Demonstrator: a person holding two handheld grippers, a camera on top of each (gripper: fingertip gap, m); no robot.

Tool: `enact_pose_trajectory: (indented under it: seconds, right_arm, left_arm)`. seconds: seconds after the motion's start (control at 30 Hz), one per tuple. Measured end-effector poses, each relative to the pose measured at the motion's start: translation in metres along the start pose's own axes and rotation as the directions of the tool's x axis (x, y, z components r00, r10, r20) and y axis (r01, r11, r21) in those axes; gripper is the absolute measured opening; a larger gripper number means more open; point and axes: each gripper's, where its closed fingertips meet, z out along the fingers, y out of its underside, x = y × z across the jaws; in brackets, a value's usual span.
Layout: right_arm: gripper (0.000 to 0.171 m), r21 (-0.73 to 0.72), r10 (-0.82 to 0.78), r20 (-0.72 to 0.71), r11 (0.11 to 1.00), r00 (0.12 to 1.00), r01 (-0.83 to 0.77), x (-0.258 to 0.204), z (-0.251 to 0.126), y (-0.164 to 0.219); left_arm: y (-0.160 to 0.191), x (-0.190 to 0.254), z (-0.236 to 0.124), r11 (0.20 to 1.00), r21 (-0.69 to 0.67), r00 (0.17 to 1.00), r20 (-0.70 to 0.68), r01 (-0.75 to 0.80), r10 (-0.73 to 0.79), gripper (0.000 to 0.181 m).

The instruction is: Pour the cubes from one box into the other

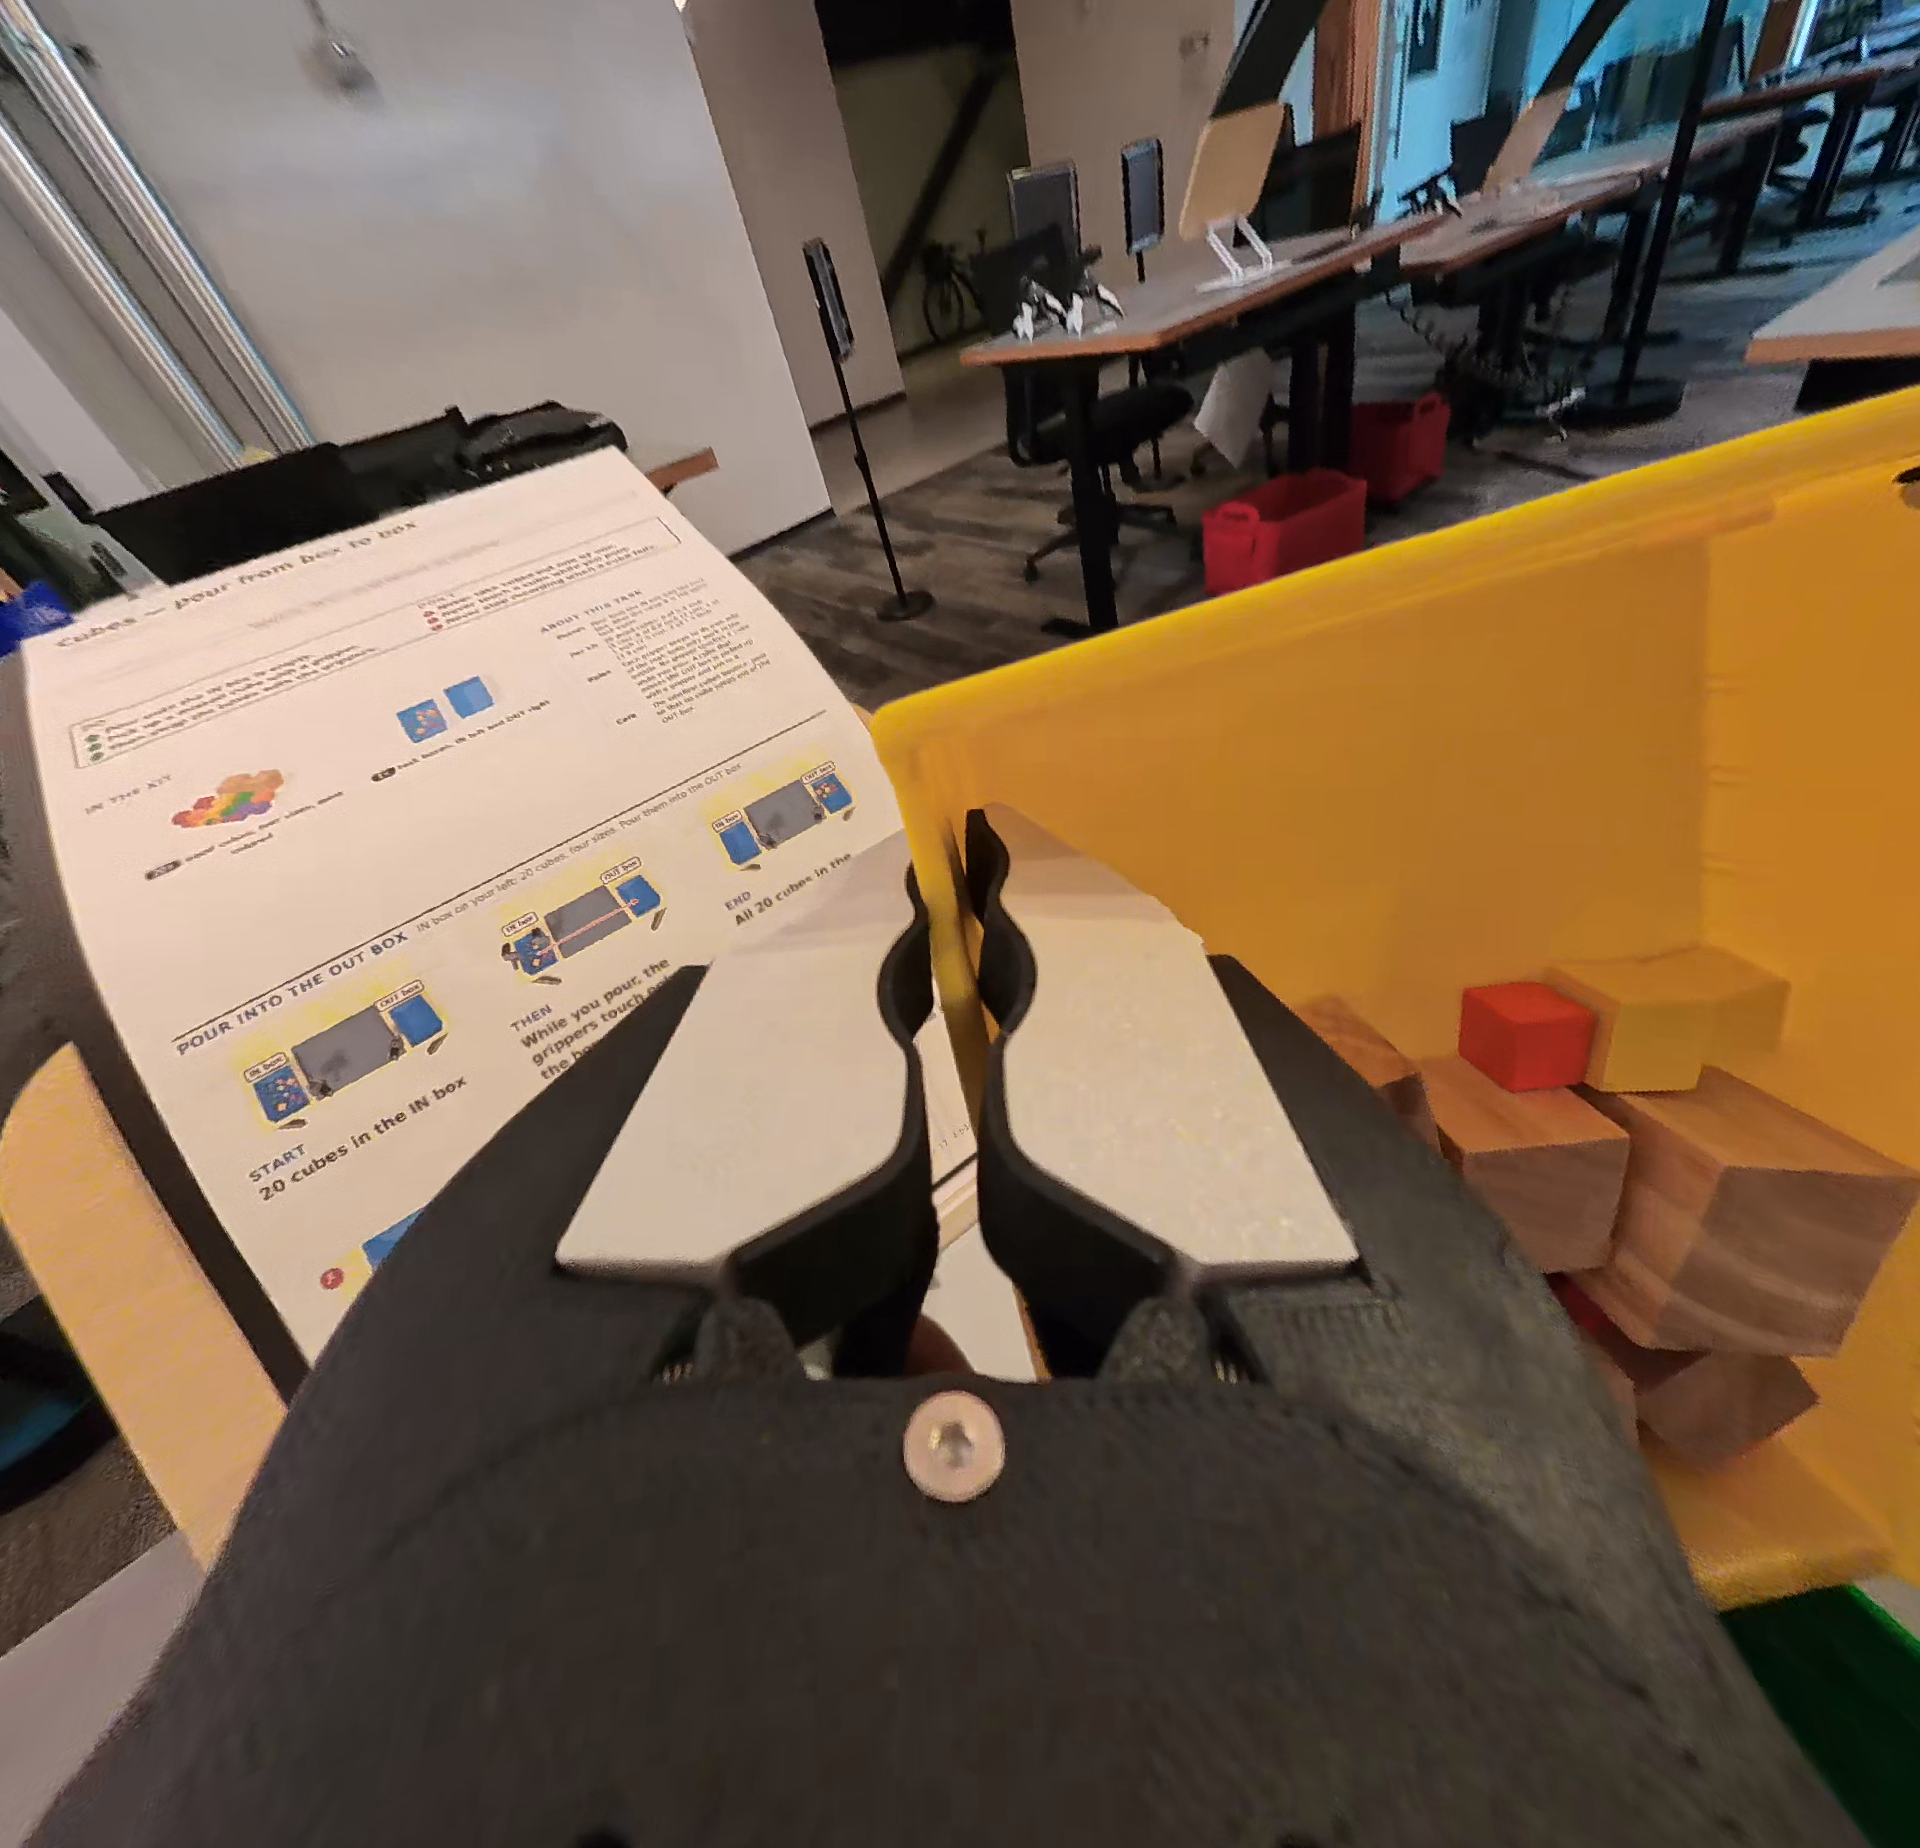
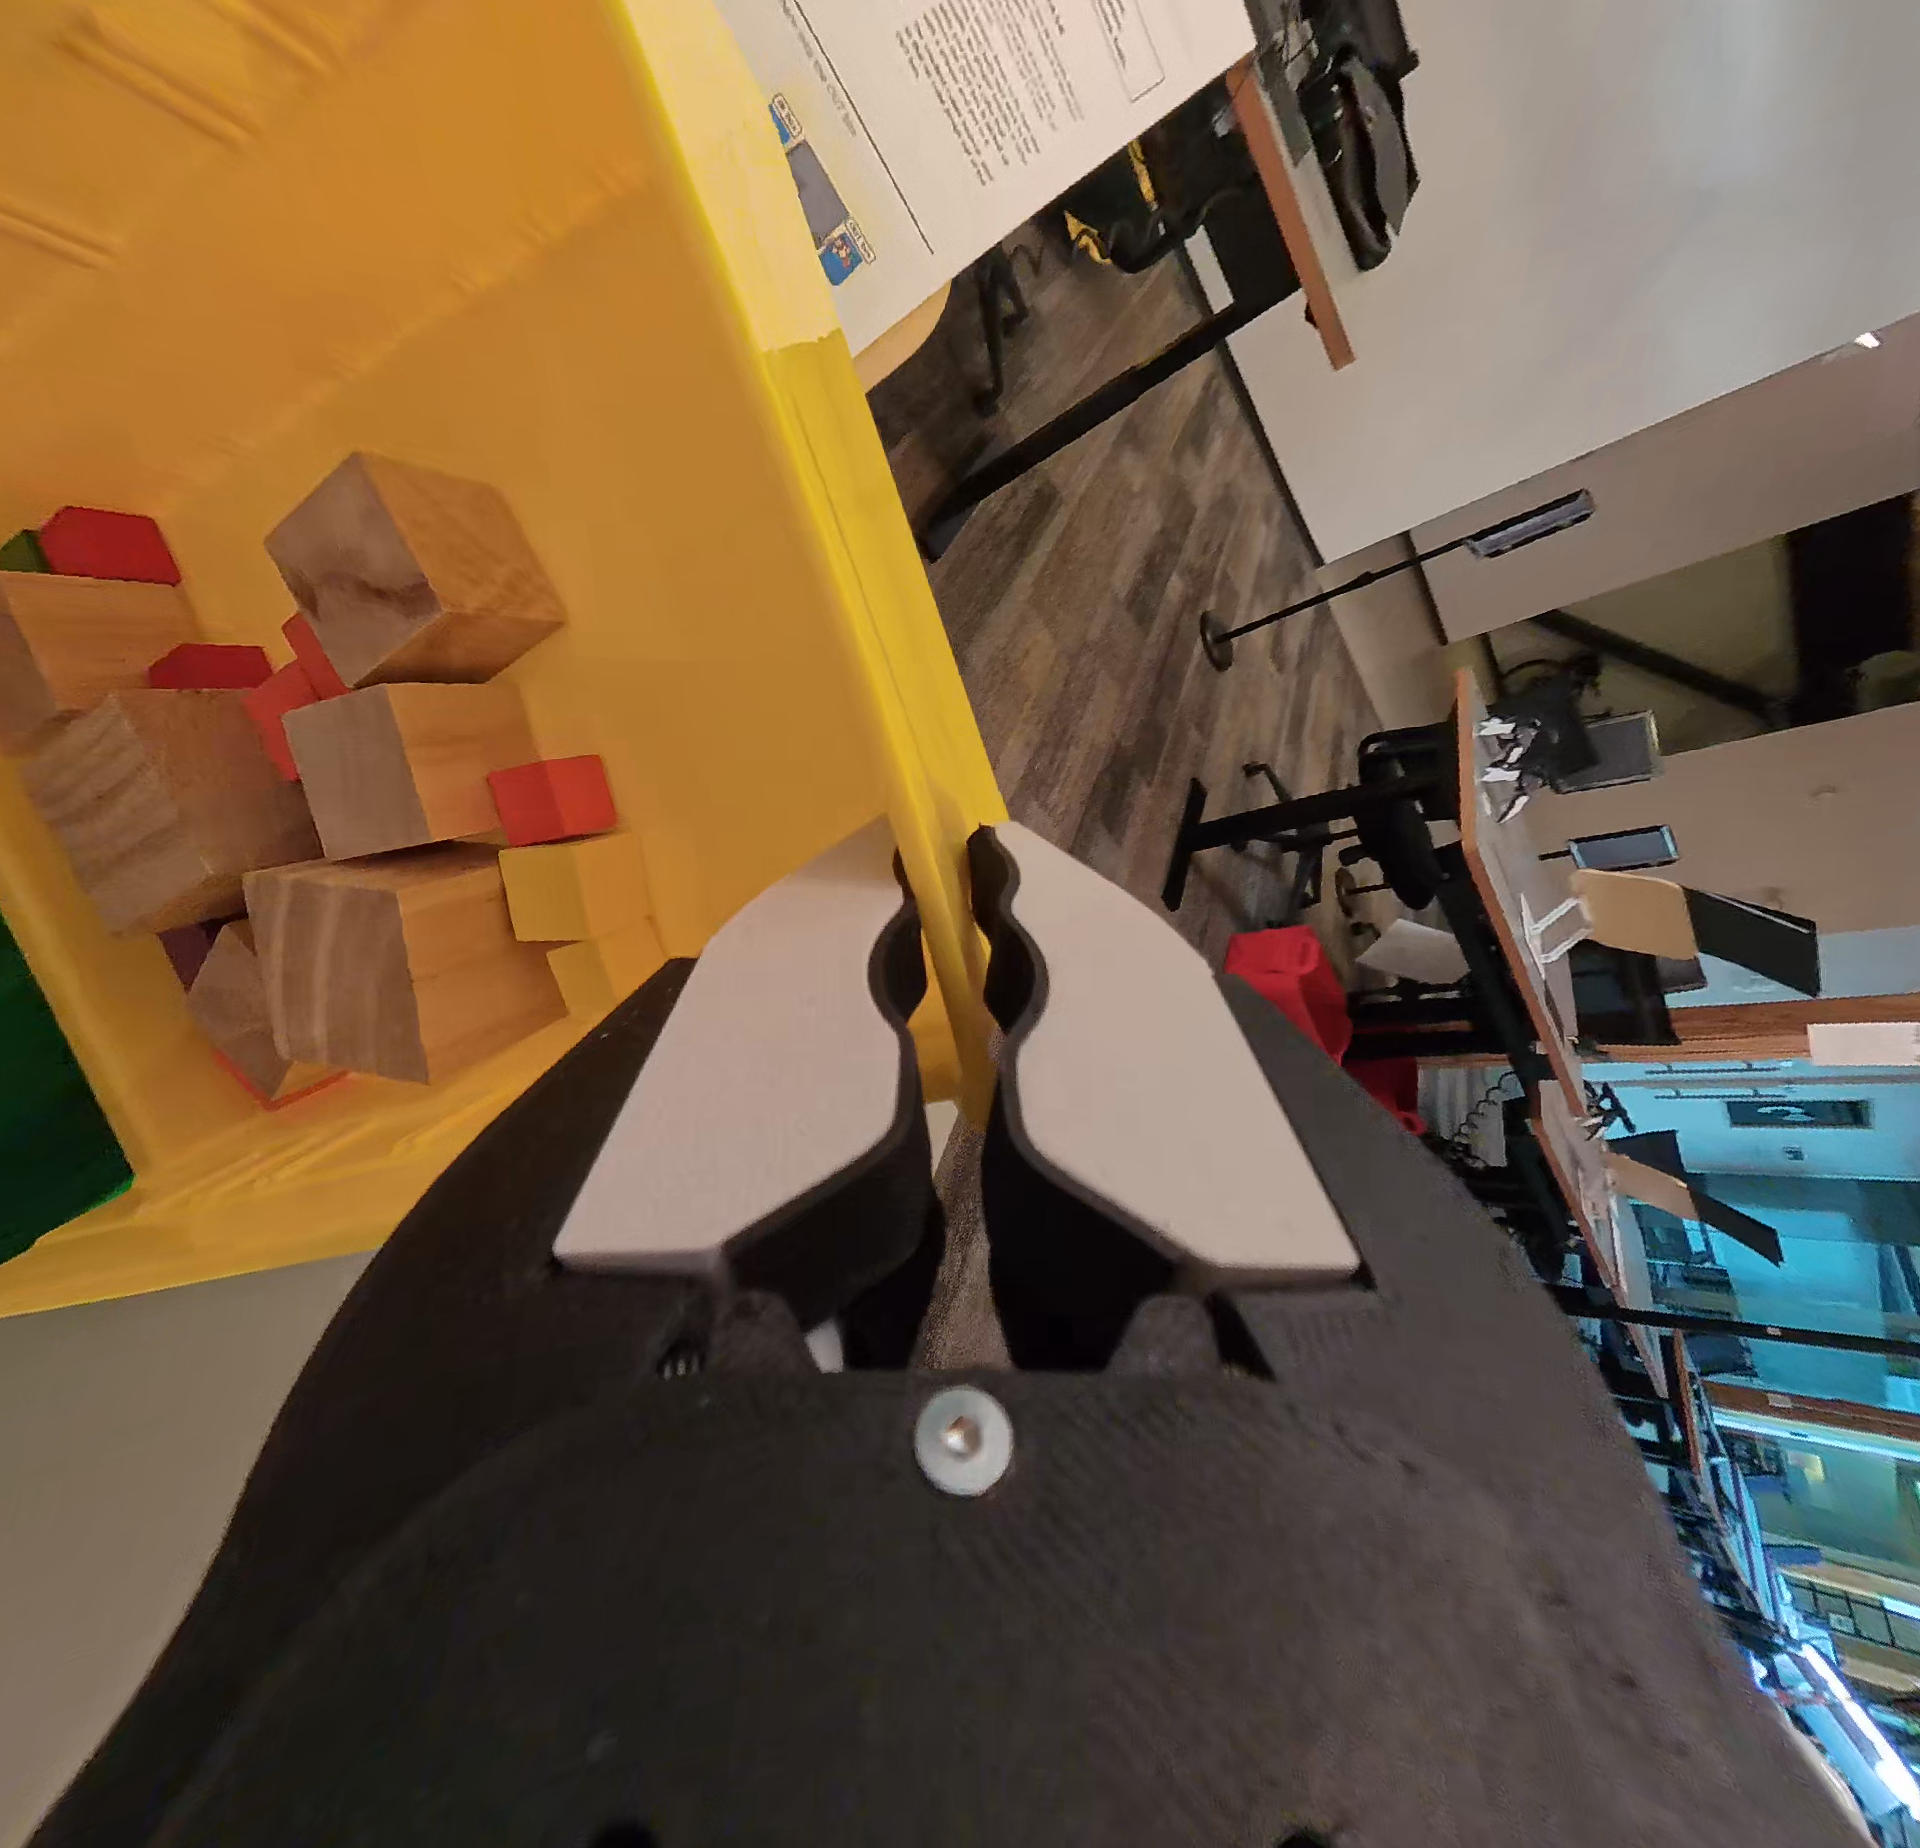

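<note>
Printed white instruction sheet (image 1: 416,811) covers the counter beside the yellow plastic box (image 1: 1351,759); left tool (image 1: 948,863) and right tool (image 2: 940,863) each pinch its rim, apparently tilted, wooden and red cubes (image 2: 416,811) heaped inside.

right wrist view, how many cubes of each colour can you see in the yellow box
wood cubes: 6
red cubes: 4
yellow cubes: 1
total: 11 clearly showing in the yellow box; slivers of other cubes are mostly hidden in the pile
</note>
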Motion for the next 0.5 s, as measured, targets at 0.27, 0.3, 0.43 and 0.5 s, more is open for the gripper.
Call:
enact_pose_trajectory:
  seconds: [0.27, 0.3, 0.43, 0.5]
  right_arm:
    - [0.002, 0.030, -0.039, -0.082, 0.999, 0.996, 0.042, -0.008, -0.009, -0.002]
    - [0.002, 0.030, -0.045, -0.087, 0.998, 0.995, 0.048, -0.009, -0.009, -0.002]
    - [0.002, 0.043, -0.048, -0.112, 0.998, 0.993, 0.053, -0.011, -0.010, -0.003]
    - [0.002, 0.051, -0.056, -0.132, 0.997, 0.990, 0.063, -0.011, -0.012, -0.005]
  left_arm:
    - [0.009, 0.004, -0.014, 0.996, 0.086, 0.999, 0.034, 0.006, -0.009, 0.003]
    - [0.010, 0.005, -0.014, 0.996, 0.090, 0.999, 0.037, 0.004, -0.007, 0.003]
    - [0.011, 0.004, -0.015, 0.992, 0.123, 0.999, 0.052, 0.010, -0.016, 0.003]
    - [0.009, 0.003, -0.017, 0.989, 0.146, 0.998, 0.060, 0.022, -0.031, 0.003]
